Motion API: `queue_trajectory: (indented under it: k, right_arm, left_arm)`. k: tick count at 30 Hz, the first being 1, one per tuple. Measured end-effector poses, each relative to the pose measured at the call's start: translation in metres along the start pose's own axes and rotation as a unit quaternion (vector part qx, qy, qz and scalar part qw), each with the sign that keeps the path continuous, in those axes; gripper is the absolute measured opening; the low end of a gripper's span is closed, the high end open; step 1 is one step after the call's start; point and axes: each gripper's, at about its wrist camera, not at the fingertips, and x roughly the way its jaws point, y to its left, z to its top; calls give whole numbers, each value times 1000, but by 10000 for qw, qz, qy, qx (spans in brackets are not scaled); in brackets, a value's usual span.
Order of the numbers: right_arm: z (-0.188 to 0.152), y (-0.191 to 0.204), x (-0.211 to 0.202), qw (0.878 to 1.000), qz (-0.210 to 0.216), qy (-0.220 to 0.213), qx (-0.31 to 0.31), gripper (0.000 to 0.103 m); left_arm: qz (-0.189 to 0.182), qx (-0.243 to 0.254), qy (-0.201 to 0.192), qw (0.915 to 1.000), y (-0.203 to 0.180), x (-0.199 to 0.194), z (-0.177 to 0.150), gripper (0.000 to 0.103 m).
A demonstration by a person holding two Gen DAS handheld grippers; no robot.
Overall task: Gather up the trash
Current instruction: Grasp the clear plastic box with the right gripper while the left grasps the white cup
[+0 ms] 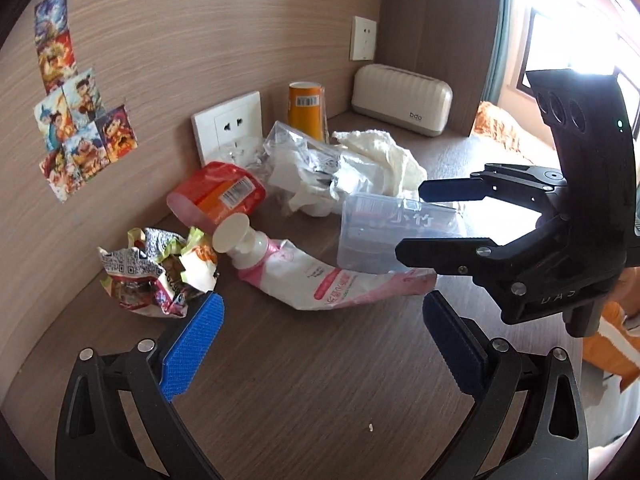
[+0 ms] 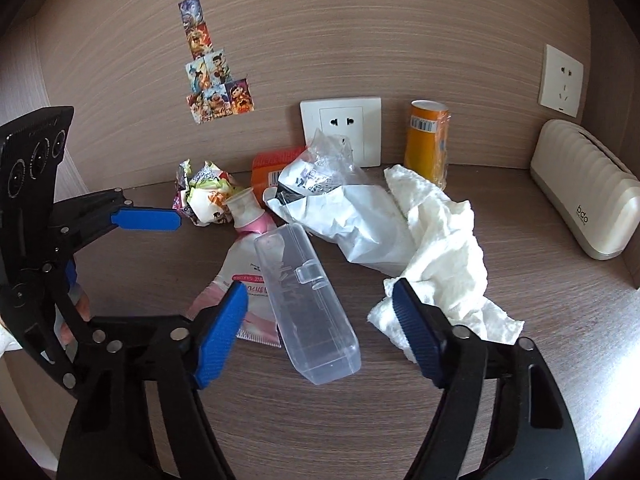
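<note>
A clear plastic case lies on the wooden tabletop, partly over a pink-and-white tube. My right gripper straddles the case, jaws apart, with a gap showing on each side of it. In the left wrist view the right gripper comes in from the right around the case. My left gripper stands open over bare wood, its left pad beside a crumpled snack wrapper. Behind lie a red-orange packet, a crumpled plastic bag and a white paper towel.
An orange cup and a cream tissue box stand at the back against the wood-grain wall. A wall socket and stickers are on the wall. A window and orange fabric lie to the right.
</note>
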Motion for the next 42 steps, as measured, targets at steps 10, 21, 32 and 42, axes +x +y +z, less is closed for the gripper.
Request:
queue_trajectory:
  k: [10, 21, 32, 42]
  right_arm:
    - [-9, 6, 10, 9999, -53, 102, -77, 37]
    - [-22, 4, -1, 9993, -321, 178, -96, 35]
    - [-27, 4, -1, 9990, -403, 180, -26, 35]
    - [-27, 2, -10, 9992, -387, 69, 70, 35]
  left_arm:
    - [14, -373, -197, 9991, 18, -13, 7, 98]
    - [71, -511, -34, 9987, 13, 36, 23, 98]
    - [238, -882, 349, 9952, 40, 74, 39, 56]
    - [307, -757, 243, 9964, 25, 46, 30, 33]
